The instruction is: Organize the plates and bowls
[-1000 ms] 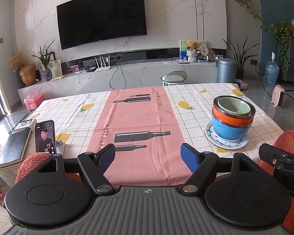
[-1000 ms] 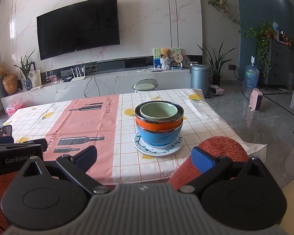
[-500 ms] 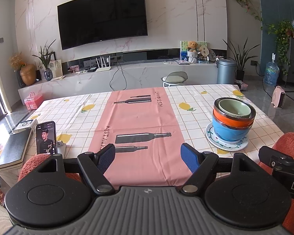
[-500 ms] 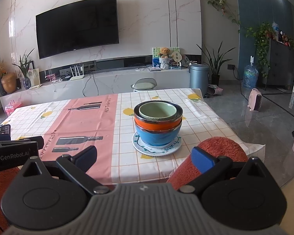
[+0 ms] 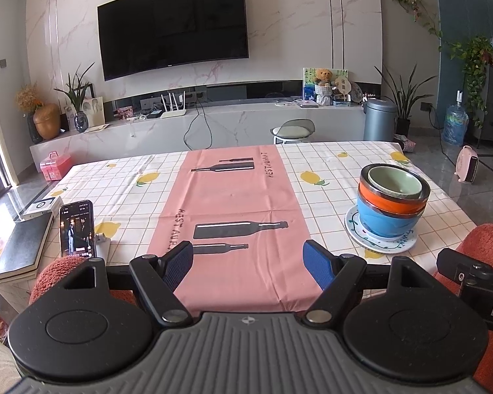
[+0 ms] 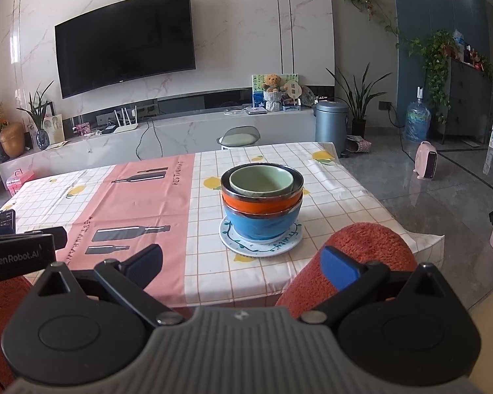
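Left wrist view is showing the left gripper (image 5: pixel 248 264) hovering at the near edge of the table (image 5: pixel 312 164), fingers spread wide and grasping nothing, over the pink runner (image 5: pixel 233 197), while a phone (image 5: pixel 76 229) is standing propped toward the near left corner beside a black book (image 5: pixel 23 249). Toward the table's right edge, a green bowl (image 6: pixel 261 180) is sitting nested in an orange bowl (image 6: pixel 263 205), which is resting in a blue bowl (image 6: pixel 261 226) on a white plate (image 6: pixel 263 246). The right gripper (image 6: pixel 243 262) is hanging short of the near edge, released and empty, well apart from the stack.
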